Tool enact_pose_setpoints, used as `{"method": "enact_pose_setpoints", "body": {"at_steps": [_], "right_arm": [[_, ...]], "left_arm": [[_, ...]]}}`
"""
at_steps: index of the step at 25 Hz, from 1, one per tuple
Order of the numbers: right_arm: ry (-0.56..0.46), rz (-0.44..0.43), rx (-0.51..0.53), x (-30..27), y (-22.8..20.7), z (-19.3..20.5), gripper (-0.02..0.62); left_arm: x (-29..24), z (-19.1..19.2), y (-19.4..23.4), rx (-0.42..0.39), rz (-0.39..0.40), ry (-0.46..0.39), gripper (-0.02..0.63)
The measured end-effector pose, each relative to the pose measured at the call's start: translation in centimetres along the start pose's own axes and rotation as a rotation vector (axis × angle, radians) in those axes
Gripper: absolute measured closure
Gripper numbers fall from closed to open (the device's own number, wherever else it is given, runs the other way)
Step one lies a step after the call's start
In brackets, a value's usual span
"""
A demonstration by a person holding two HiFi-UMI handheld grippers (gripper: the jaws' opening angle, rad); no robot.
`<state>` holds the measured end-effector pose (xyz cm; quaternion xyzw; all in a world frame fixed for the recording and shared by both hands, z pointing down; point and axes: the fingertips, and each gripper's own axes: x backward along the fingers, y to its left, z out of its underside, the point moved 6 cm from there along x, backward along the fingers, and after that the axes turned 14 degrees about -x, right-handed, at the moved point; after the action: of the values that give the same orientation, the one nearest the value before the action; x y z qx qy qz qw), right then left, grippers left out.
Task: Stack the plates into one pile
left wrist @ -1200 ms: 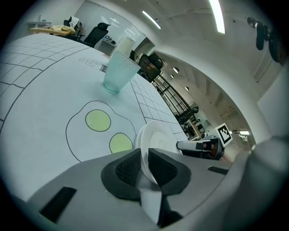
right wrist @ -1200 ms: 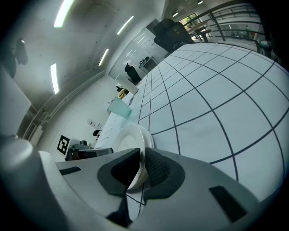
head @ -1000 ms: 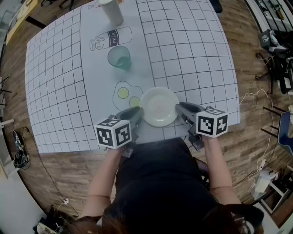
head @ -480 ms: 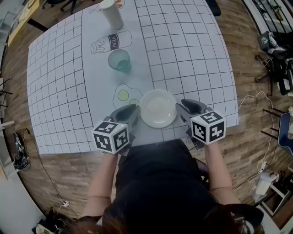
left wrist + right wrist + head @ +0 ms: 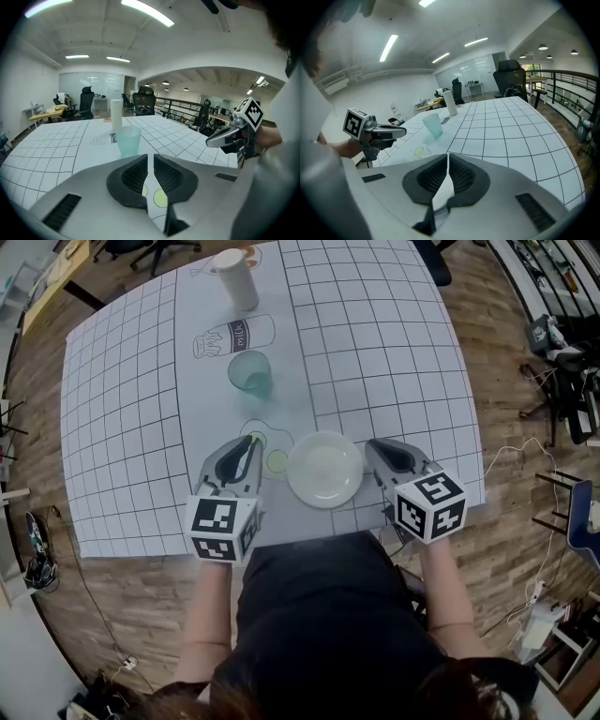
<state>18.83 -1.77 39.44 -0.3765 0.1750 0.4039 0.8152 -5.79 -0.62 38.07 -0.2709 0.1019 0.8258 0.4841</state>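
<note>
Now the plates point(image 5: 324, 469) sit at the table's point(image 5: 394, 352) six o'clock edge, with the left gripper point(image 5: 249, 442) at their nine and the right gripper point(image 5: 381, 448) at three (both have just closed to slits and are empty).

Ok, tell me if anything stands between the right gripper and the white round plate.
Nothing visible does. The right gripper sits just right of the white round plate, only bare gridded table cover between. Its jaws have just been closing on nothing. The translucent green cup stands well off that line.
</note>
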Motion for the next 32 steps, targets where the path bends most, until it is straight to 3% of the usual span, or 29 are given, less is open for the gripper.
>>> {"method": "enact_pose_setpoints", "body": {"at_steps": [8,16,20,25,32], "right_arm": [[-0.094,0.010,0.086,0.6,1.9,-2.5,0.578],[-0.134,0.019,0.148,1.0,3.4,-4.2,0.578],[-0.136,0.017,0.169,0.6,4.0,-4.5,0.578],[-0.139,0.022,0.180,0.1,4.3,-4.8,0.578],[-0.131,0.017,0.184,-0.4,4.6,-5.0,0.578]], "left_arm": [[1.8,-2.1,1.5,0.016,-0.059,-0.111,0.558],[2.9,-2.7,3.3,-0.002,-0.114,-0.114,0.558],[3.0,-2.5,3.8,0.043,-0.105,-0.107,0.558],[3.0,-2.5,3.7,0.031,-0.093,-0.090,0.558],[2.5,-2.2,3.1,0.038,-0.017,-0.063,0.558]]}}
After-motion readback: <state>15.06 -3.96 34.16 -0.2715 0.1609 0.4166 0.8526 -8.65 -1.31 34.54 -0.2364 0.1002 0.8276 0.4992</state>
